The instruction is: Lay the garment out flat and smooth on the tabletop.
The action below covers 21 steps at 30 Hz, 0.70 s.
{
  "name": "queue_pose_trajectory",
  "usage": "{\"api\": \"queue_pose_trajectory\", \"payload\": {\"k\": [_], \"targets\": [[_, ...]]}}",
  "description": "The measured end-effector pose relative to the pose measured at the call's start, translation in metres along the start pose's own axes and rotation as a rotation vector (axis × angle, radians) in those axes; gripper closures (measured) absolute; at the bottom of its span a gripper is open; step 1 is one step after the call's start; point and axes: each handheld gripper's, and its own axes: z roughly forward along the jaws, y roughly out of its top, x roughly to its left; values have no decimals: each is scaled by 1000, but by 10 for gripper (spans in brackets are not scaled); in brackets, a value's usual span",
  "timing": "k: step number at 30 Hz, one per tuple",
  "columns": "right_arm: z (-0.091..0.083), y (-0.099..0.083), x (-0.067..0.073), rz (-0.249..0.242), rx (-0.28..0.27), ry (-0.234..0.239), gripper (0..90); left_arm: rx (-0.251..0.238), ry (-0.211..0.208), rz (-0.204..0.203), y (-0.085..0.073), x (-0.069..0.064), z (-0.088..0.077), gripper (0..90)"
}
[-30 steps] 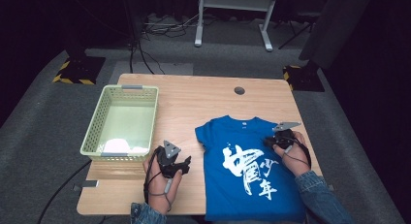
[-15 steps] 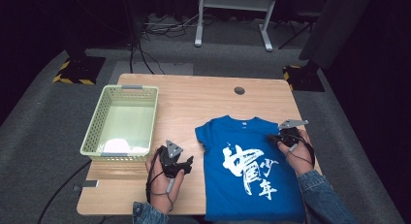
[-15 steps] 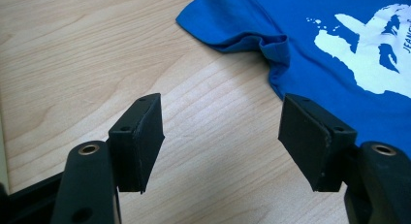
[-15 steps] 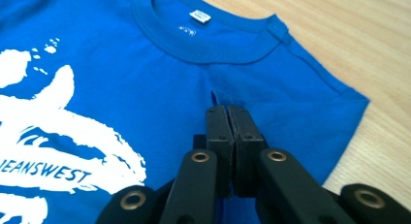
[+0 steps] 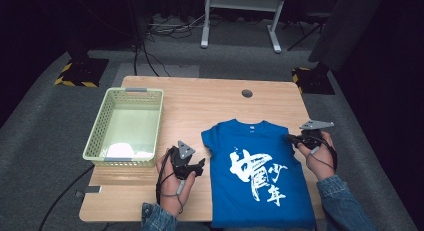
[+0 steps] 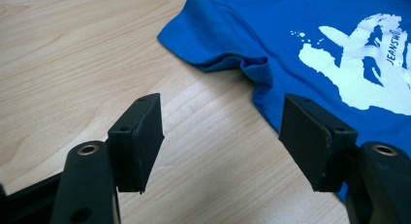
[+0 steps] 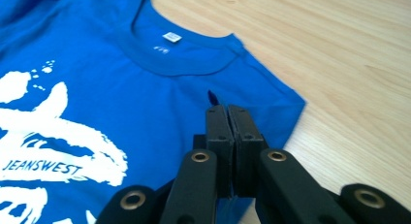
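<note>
I have a gripper in each hand at the near edge of the light wooden table. My left gripper has its jaws wide apart with nothing between them, and it waits on the bare wood just beside the near sleeve of the blue cotton T-shirt with white painted letters. The shirt lies flat, face up, at the front right of the table. My right gripper is clenched; its jaws have just been closing, pinching a bit of blue cloth at the shirt's shoulder. I think I am starting a fold. Next, my left gripper must grab its sleeve too. Farther off at the left stands the pale green plastic basket.
</note>
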Motion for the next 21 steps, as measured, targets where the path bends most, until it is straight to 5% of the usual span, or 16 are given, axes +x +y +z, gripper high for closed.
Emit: {"api": "queue_pose_trajectory", "payload": {"k": [6,9,12,15,21], "targets": [[-12,-5,-17,44,-16,-47,884,-6,-7,5,6,0,4,319],[-22,-17,-33,84,-4,-131,856,2,-15,7,8,0,8,319],[-30,-34,-47,158,3,-197,635,1,-24,12,11,-2,11,311],[-38,-40,-43,131,2,-236,539,-3,-35,23,15,-5,13,305],[-52,-42,-18,97,-39,-165,476,-2,-66,48,19,-18,17,285]]}}
